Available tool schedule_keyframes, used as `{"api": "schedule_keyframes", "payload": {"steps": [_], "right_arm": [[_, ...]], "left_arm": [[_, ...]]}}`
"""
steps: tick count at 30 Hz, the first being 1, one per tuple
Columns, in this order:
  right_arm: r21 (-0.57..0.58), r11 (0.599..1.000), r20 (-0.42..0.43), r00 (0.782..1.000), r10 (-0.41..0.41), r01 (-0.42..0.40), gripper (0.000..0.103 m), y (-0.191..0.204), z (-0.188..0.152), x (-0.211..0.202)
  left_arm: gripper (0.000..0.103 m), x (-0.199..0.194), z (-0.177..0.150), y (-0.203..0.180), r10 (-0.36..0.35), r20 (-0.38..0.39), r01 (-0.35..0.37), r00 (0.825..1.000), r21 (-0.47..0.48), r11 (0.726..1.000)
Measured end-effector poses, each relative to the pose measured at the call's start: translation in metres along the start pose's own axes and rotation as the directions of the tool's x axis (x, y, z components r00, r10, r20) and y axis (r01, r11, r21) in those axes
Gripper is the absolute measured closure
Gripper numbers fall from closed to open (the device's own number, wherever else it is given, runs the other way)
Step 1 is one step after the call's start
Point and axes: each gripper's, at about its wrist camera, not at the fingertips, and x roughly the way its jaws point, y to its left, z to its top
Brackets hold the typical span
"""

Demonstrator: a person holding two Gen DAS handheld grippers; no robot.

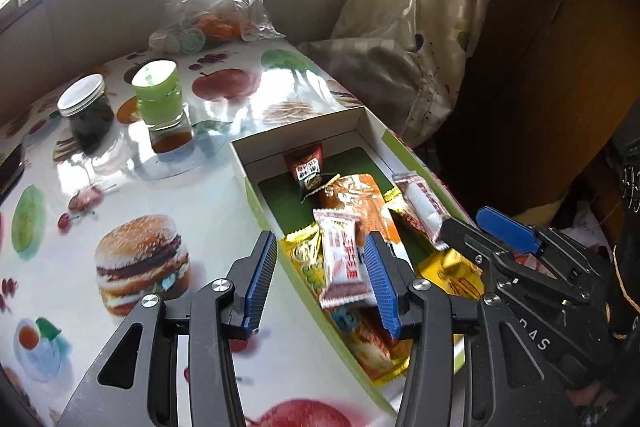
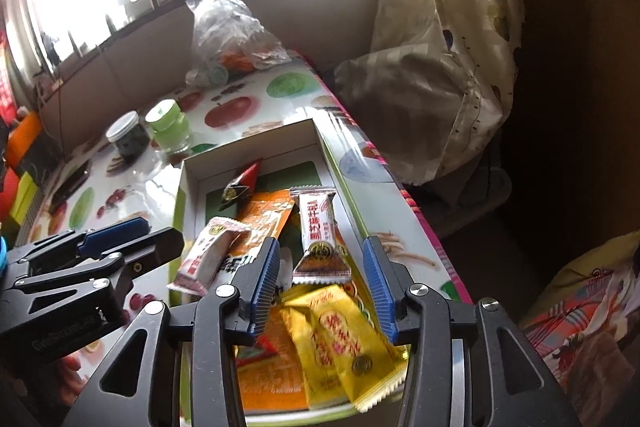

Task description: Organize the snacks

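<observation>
A shallow white box (image 1: 296, 131) with green sides lies on the table and holds several snack packets. In the left wrist view my left gripper (image 1: 320, 283) is open above the box's left wall. A white-and-red packet (image 1: 340, 263) lies loose just past its fingers. Behind it are an orange packet (image 1: 356, 199), a dark red one (image 1: 306, 167) and yellow ones (image 1: 452, 271). My right gripper (image 2: 322, 281) is open over the box (image 2: 248, 143), with a second white-and-red packet (image 2: 318, 231) lying beyond its fingertips and yellow packets (image 2: 340, 339) beneath. Each gripper shows in the other's view, the right gripper (image 1: 500, 239) and the left gripper (image 2: 120, 247).
The table (image 1: 160, 187) has a glossy cloth printed with food pictures. A white-lidded jar (image 1: 86, 111) and a green-lidded jar (image 1: 162, 99) stand left of the box. A clear plastic bag (image 1: 216, 3) sits by the far wall. A curtain (image 1: 420, 27) hangs past the table's right edge.
</observation>
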Motion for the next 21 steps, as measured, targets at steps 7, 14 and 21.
{"api": "schedule_keyframes", "payload": {"steps": [7,14,21], "right_arm": [[-0.008,1.000,0.043,0.999,-0.014,0.015,0.060,0.007,-0.021,-0.028],[0.006,1.000,0.064,0.998,-0.023,0.023,0.060,0.011,-0.045,-0.046],[-0.013,0.999,0.052,0.998,-0.038,0.039,0.056,0.016,-0.071,-0.050]], "left_arm": [[0.056,-0.023,-0.028,0.000,0.038,0.026,-0.037,0.999,-0.027,0.999],[0.056,-0.041,-0.060,-0.001,0.084,0.039,-0.083,0.996,-0.019,0.996],[0.056,-0.048,-0.082,-0.002,0.103,0.055,-0.102,0.993,-0.015,0.995]]}}
